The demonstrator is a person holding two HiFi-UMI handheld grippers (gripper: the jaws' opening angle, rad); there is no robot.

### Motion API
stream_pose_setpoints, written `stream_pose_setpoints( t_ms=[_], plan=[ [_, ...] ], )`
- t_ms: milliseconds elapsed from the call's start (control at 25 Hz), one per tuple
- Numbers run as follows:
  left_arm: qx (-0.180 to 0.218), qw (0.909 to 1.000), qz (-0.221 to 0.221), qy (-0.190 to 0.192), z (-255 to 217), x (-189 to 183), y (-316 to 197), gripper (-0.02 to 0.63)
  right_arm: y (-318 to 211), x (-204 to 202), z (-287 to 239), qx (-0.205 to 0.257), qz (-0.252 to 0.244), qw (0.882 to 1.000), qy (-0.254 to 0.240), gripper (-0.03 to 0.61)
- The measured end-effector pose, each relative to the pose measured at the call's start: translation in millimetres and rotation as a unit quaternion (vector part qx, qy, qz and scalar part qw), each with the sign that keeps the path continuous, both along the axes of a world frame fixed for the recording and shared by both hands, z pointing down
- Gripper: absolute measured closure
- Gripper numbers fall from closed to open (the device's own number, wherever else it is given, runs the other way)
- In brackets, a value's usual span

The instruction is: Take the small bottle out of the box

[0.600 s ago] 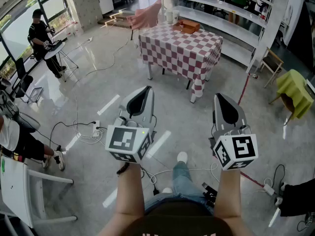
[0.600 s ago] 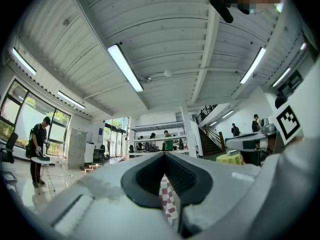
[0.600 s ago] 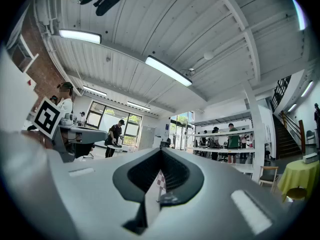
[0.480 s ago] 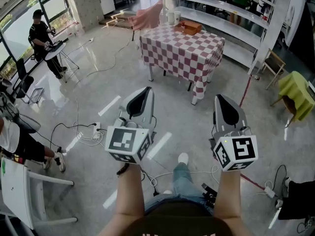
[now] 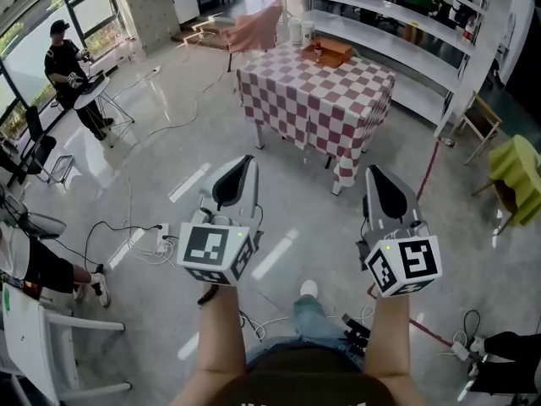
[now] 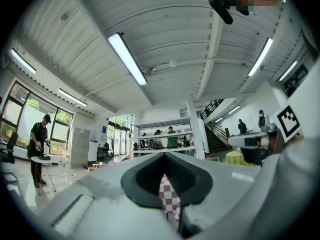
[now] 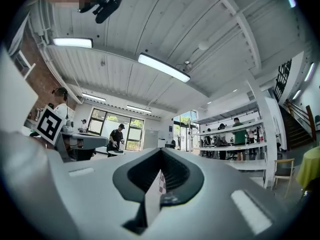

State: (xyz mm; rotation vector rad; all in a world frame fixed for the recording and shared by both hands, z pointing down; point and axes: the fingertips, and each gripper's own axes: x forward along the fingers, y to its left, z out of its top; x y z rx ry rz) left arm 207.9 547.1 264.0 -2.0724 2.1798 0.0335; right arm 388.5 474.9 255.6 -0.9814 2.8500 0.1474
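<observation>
A polished grey floor (image 5: 169,142) fills most of the head view, with long white shelving (image 5: 406,36) running along the far right wall. Well ahead stands the counter (image 5: 321,91), draped in a red-and-white check cloth down to near the floor.

A person in black (image 5: 63,57) stands at a small round table (image 5: 89,87) by the windows on the far left. A second person (image 5: 38,265) is at the left edge, beside a white chair (image 5: 34,337). A yellow-green cover (image 5: 522,167) lies over a seat on the right, and a pink cloth (image 5: 254,28) hangs over a chair behind the counter. Black cables (image 5: 127,218) trail across the floor to a white power strip (image 5: 161,239).

Both of the wearer's forearms reach forward, each with 1 claw, held about level and well short of the counter. The left claw (image 5: 247,163) is closed tip to tip with nothing in it. In its own view only a sliver of check cloth shows through the slot below the meeting tips (image 6: 164,154). The right claw (image 5: 373,172) is likewise pressed together and empty, its tips (image 7: 160,152) meeting in its own view.

The brown box (image 5: 336,52) sits at the far end of the counter, with 2 white cups (image 5: 300,30) just to its left. A small upright thing (image 5: 317,49) shows at the box's left end. It is too small to tell whether it is the small bottle, or whether it stands inside the box or beside it.
</observation>
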Motion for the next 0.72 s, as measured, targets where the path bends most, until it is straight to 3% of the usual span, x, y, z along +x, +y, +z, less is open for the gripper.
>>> stream_pose_setpoints(
  t_ms=[360,720],
  plan=[
    [-0.003,1.0000,-0.006,0.005,-8,-34,-129,0.615,-126,-42,-8,-0.001,-0.021,1.000,0.013,0.581],
    [-0.013,0.9998,-0.012,0.013,4,-58,-219,0.615,-217,-67,0,-0.009,-0.018,0.999,0.030,0.581]
  ],
)
